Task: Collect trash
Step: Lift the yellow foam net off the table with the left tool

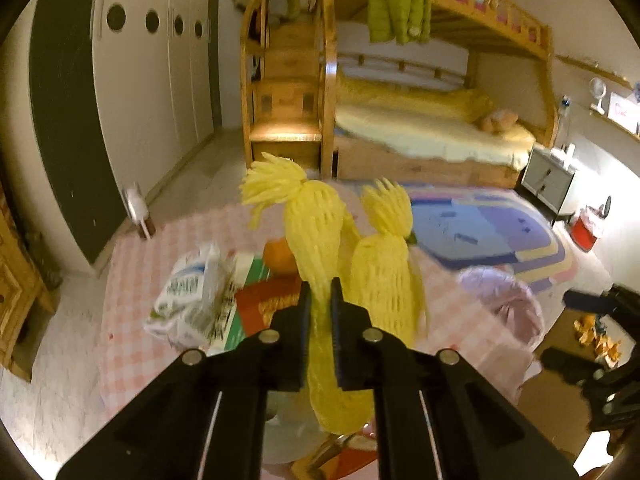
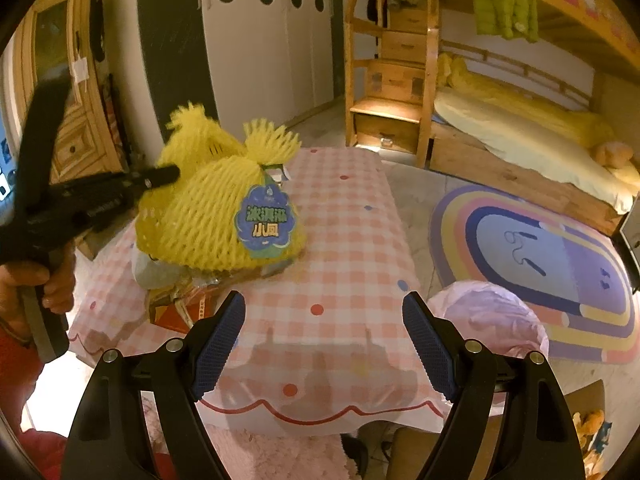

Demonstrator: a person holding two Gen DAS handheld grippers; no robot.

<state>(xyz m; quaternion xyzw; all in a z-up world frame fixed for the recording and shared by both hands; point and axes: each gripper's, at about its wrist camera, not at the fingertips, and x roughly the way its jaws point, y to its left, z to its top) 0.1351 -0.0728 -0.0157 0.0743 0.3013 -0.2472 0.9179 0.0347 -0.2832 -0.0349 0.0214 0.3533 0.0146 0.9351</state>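
My left gripper (image 1: 321, 300) is shut on a yellow foam fruit net (image 1: 316, 224), with a second net (image 1: 384, 276) hanging beside it; both are lifted above the pink checked table (image 1: 132, 264). In the right wrist view the nets (image 2: 200, 224) carry a blue label (image 2: 267, 220), and the left gripper (image 2: 164, 176), held by a hand, clamps them from the left. My right gripper (image 2: 324, 344) stands open with nothing between its blue pads (image 2: 222, 344), over the table's (image 2: 344, 240) near part. It also shows at the right edge (image 1: 572, 332).
A white plastic bag (image 1: 192, 300), an orange (image 1: 280, 258) and a red and green box (image 1: 260, 308) lie on the table. A pink-lined bin (image 2: 488, 316) stands right of the table. Beyond are a rainbow rug (image 2: 540, 264), bunk bed (image 2: 520, 132) and wardrobe (image 2: 272, 48).
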